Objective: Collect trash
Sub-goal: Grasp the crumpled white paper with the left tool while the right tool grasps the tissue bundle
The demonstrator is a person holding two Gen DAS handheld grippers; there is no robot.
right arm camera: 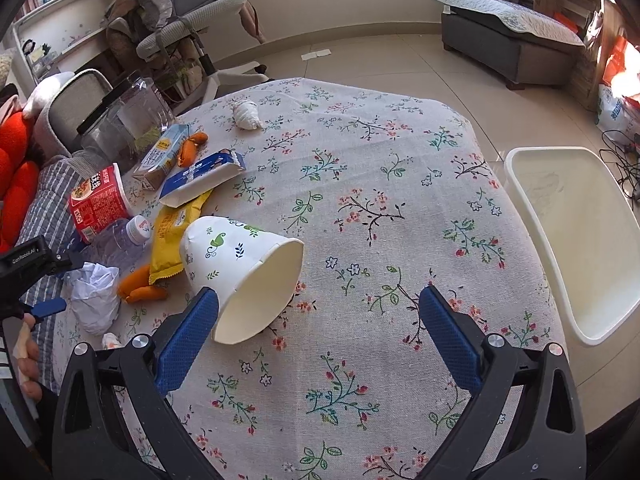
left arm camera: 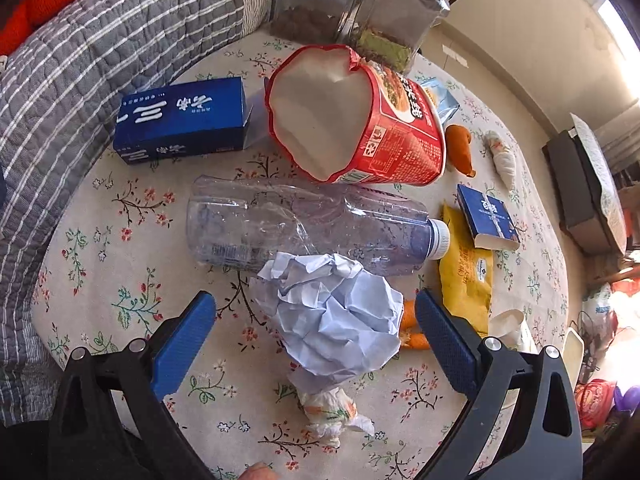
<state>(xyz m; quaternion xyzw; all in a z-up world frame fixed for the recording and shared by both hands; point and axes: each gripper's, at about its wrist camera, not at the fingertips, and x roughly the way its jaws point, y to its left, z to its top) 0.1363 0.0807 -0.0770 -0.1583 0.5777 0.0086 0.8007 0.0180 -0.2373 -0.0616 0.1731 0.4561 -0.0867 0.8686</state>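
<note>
the crumpled paper ball [left arm camera: 332, 316] lies on the floral tabletop [left arm camera: 120, 280], between the spread blue pads of the left gripper [left arm camera: 316, 334], which touch nothing. a small wadded tissue [left arm camera: 332, 412] lies just beside the ball, on the near side. beyond the ball and touching it, a clear plastic bottle [left arm camera: 304, 224] lies on its side with its white cap pointing right. past the bottle a red instant-noodle cup [left arm camera: 360, 120] lies tipped over, its open mouth facing the camera, and a blue carton [left arm camera: 184, 120] lies to the cup's left. right of the ball are a yellow snack wrapper [left arm camera: 464, 276], a small blue box [left arm camera: 488, 216] resting partly on it, and orange peel pieces [left arm camera: 412, 328] just beside the ball.

in the right wrist view a white paper cup [right arm camera: 244, 276] with leaf prints lies on its side, to the right of the ball. the right gripper [right arm camera: 320, 334] hovers over the cloth with its pads wide apart, the left pad just beside the cup's rim. a white bin [right arm camera: 568, 240] stands off the tabletop's edge, well to the right of the cup.
</note>
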